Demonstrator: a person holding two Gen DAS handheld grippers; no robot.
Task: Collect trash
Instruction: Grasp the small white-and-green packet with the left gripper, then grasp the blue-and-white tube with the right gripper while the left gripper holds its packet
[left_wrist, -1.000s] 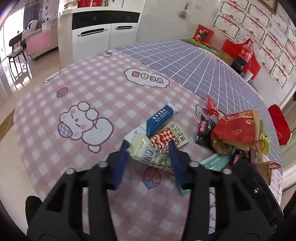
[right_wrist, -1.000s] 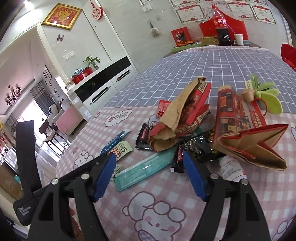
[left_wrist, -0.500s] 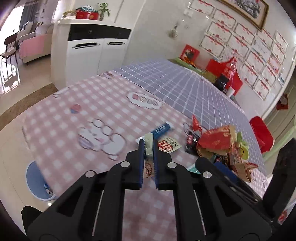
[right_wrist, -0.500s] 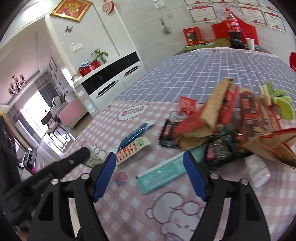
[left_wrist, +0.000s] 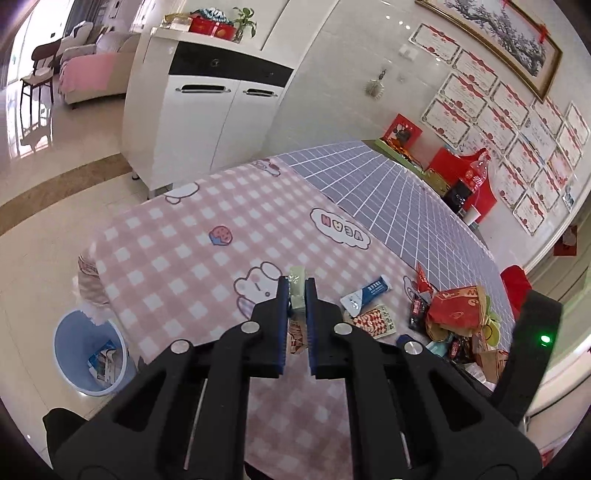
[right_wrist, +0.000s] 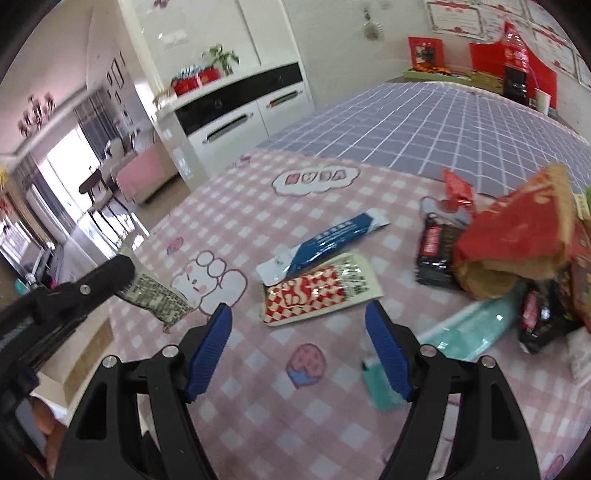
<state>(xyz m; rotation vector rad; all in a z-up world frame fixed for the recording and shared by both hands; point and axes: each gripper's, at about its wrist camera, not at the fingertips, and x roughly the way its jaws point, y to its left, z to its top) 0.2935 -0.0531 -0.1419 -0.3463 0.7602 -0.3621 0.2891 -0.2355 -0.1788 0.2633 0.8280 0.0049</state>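
Observation:
My left gripper (left_wrist: 296, 291) is shut on a pale green wrapper (left_wrist: 297, 288), lifted above the pink checked tablecloth (left_wrist: 177, 258). The right wrist view shows that same wrapper (right_wrist: 159, 299) hanging from the left gripper's black arm at the left. My right gripper (right_wrist: 299, 317) is open just above the cloth, right before a red-and-white checked packet (right_wrist: 317, 290) and a blue-and-white sachet (right_wrist: 325, 243). Nothing sits between its blue pads. A teal packet (right_wrist: 469, 330) and a pile of red, brown and black wrappers (right_wrist: 517, 236) lie to the right.
A light blue bin (left_wrist: 90, 356) with some paper in it stands on the floor beside the table's left edge. A white cabinet (left_wrist: 207, 110) stands beyond the table. A cola bottle (left_wrist: 476, 177) and red boxes sit at the table's far end.
My left gripper closed on the pale green wrapper, lifted it and swung left toward the table edge and the bin. My right gripper slid left, from the wrapper pile to the red-and-white packet.

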